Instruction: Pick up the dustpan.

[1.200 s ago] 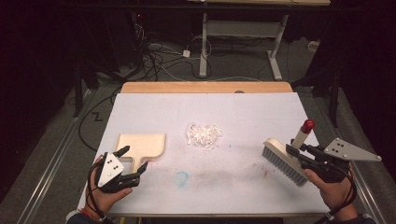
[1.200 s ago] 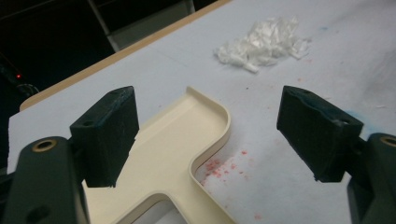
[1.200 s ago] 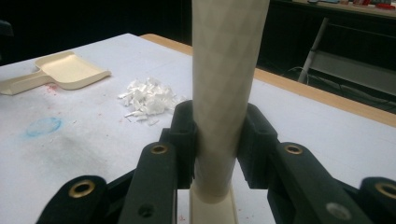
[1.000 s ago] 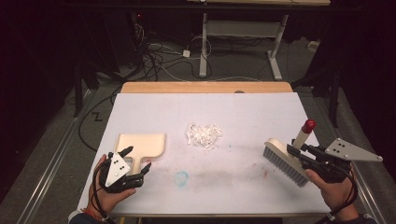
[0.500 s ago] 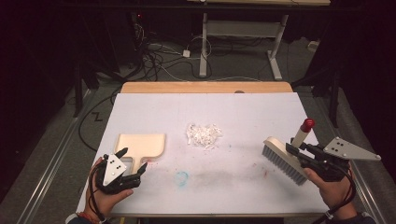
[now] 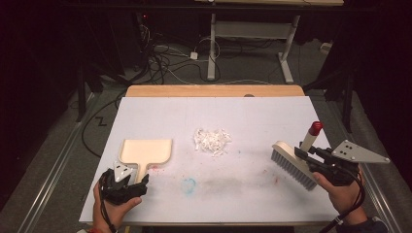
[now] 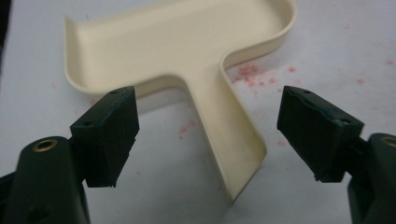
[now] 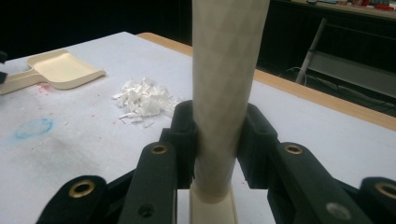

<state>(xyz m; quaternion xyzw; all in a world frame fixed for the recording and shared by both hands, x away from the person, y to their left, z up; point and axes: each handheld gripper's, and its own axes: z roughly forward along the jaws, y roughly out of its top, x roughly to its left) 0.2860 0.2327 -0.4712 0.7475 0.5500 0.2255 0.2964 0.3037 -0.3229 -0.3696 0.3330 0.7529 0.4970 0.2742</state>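
- Left gripper (image 6: 141,180) sits at the near-left corner of the white table (image 6: 252,111), jaws spread wide on either side of the dustpan handle, pads clear of it; they have just eased a touch closer together.
- From the left gripper view, the cream dustpan (image 7: 187,51) has its handle (image 7: 229,140) running up between the two black pads (image 7: 109,126), nearer the left one, with bare table showing on both sides of it.
- Seen from the high view, the dustpan (image 6: 145,151) lies flat, well left of the paper scrap pile. Its long axis runs from the near edge of the table toward the far edge: handle end toward the person, open mouth toward the far side.
- Right gripper (image 6: 302,156) is well right of the pile, pinching the brush handle firmly; in the right gripper view the pale handle (image 8: 226,84) stands straight up between the pressed pads.
- The hand brush (image 6: 291,162) hangs in that grip just above the table, bristle block low and slanting from far-left to near-right, bristles facing down. Its handle angles up and away toward the far right, ending in a red cap (image 6: 316,127).
- The pile of white paper scraps (image 6: 212,140) lies near the middle of the table, between dustpan and brush, closer to the dustpan.
- A faint blue smudge (image 6: 188,184) marks the table nearer the person than the pile, and reddish specks (image 7: 247,74) lie just beside the dustpan's handle.
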